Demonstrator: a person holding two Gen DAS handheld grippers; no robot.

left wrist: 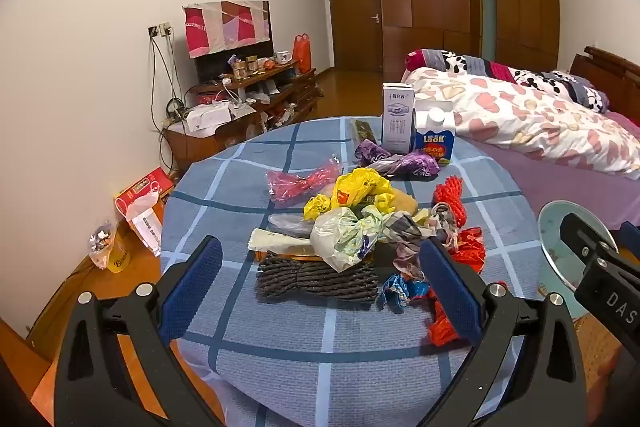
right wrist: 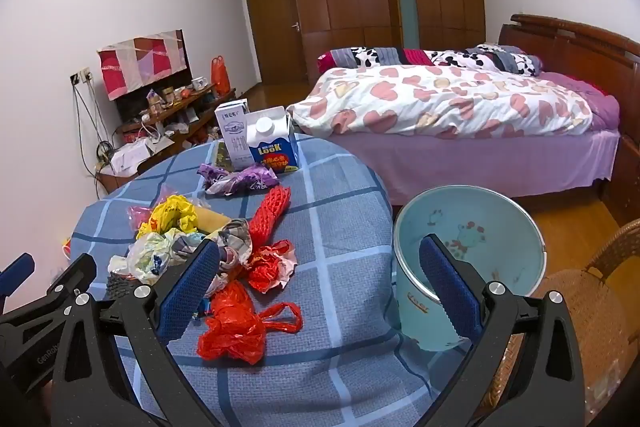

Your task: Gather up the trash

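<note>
Both claws, left claw (left wrist: 320, 283) and right claw (right wrist: 318, 287), stand wide apart, empty; ahead, loose bags (left wrist: 348, 239) may slide off the counter (right wrist: 340, 367) beside the bucket (right wrist: 472, 227).

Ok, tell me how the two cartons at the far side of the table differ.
The white milk carton is tall, slim and flat-topped; the blue LOOK carton is shorter, wider and gable-topped with a round white cap. The white one is mostly white with blue print; the LOOK one has a blue lower half with red and yellow. Both stand upright, side by side.
</note>
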